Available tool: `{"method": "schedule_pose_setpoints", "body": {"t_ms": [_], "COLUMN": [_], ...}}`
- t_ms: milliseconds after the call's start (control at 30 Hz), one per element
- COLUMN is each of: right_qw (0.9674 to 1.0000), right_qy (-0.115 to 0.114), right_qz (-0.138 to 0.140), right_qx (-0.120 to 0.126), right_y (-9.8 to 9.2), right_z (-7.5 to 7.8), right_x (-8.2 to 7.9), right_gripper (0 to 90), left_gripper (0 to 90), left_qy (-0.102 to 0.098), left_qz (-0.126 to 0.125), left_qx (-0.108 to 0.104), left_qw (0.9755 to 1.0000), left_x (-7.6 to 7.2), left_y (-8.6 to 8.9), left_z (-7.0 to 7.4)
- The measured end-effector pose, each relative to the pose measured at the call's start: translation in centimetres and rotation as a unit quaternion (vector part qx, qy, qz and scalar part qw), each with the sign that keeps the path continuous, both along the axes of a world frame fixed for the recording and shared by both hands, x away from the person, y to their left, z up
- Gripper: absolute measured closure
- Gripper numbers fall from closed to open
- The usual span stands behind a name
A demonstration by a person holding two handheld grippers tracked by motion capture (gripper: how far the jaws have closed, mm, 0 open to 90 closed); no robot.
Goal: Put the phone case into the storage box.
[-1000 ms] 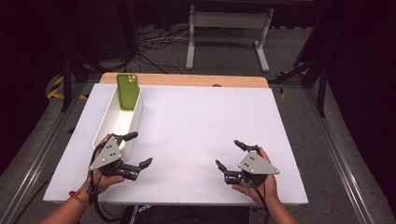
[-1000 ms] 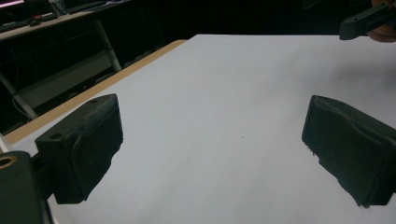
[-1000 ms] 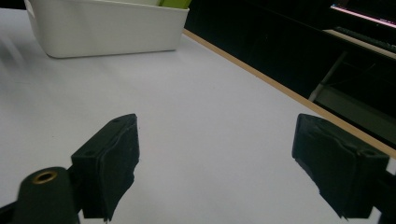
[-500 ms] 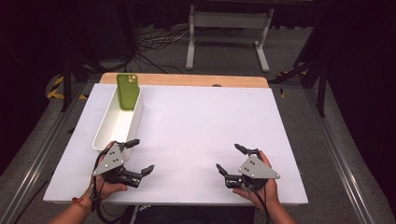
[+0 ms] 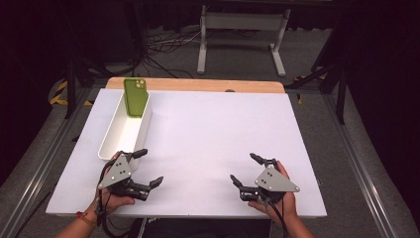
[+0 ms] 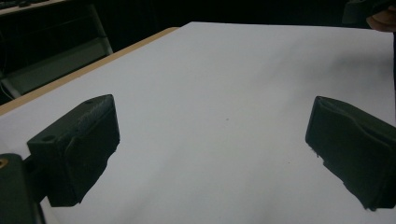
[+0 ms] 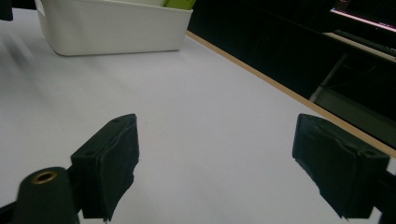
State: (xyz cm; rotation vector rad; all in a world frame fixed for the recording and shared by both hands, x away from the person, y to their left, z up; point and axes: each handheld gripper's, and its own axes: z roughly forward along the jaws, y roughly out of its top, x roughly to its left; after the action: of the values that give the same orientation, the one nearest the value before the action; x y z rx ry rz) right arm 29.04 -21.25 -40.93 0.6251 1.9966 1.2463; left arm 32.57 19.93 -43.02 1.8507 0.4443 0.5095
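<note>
dark room, grey floor, cables and a metal stand (image 5: 241, 29) behind the white table (image 5: 213, 129); wooden strip along its far edge. long white bin (image 5: 124, 133) on the left part of the table, running front to back. green phone (image 5: 135, 97) standing in the bin's far end, leaning on the end wall, camera lenses up. left gripper (image 5: 146, 167) at the near left, held in a hand (image 5: 111, 201) — jaws spread wide, nothing between, upper jaw just beside the bin's near end; touching or not, can't tell. right gripper (image 5: 243, 168) at the near right, held in the other hand (image 5: 277, 203) — jaws also wide apart and empty, well apart from bin and phone. left gripper view: bare white tabletop between the two black jaws. right gripper view: jaws gaping over bare table, bin (image 7: 112, 28) at top left, sliver of green phone (image 7: 180, 3) above its rim.
</note>
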Motion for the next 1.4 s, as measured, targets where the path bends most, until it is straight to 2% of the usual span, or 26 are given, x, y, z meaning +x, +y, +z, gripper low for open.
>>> {"method": "schedule_pose_setpoints", "body": {"t_ms": [300, 533, 900, 1033, 1400], "right_qw": [1.0, 0.9999, 0.9998, 0.9998, 0.9997], "right_qy": [0.0, 0.001, 0.004, 0.006, 0.007], "right_qz": [-0.001, -0.001, -0.003, -0.002, -0.002], "right_qx": [-0.007, -0.012, -0.02, -0.021, -0.023], "right_y": [0.1, 0.4, 0.7, 0.8, 1.0], "right_z": [-0.1, -0.2, -0.5, -0.6, -0.8], "right_x": [0.0, 0.0, 0.2, 0.2, 0.4], "right_gripper": [15.7, 15.7, 15.9, 15.9, 15.9], "left_gripper": [3.9, 3.9, 4.0, 4.0, 4.3], "left_qy": [0.002, -0.003, -0.001, -0.001, 0.0], "left_qz": [-0.003, -0.003, -0.004, -0.009, -0.004], "left_qx": [-0.002, 0.004, 0.0, 0.007, 0.002], "left_qw": [1.0, 1.0, 1.0, 0.9999, 1.0], "left_x": [-0.1, -0.3, -0.4, -0.4, -0.3], "left_y": [0.2, 0.3, 0.1, 0.0, -0.2], "left_z": [0.0, 0.0, -0.1, -0.1, -0.3]}}
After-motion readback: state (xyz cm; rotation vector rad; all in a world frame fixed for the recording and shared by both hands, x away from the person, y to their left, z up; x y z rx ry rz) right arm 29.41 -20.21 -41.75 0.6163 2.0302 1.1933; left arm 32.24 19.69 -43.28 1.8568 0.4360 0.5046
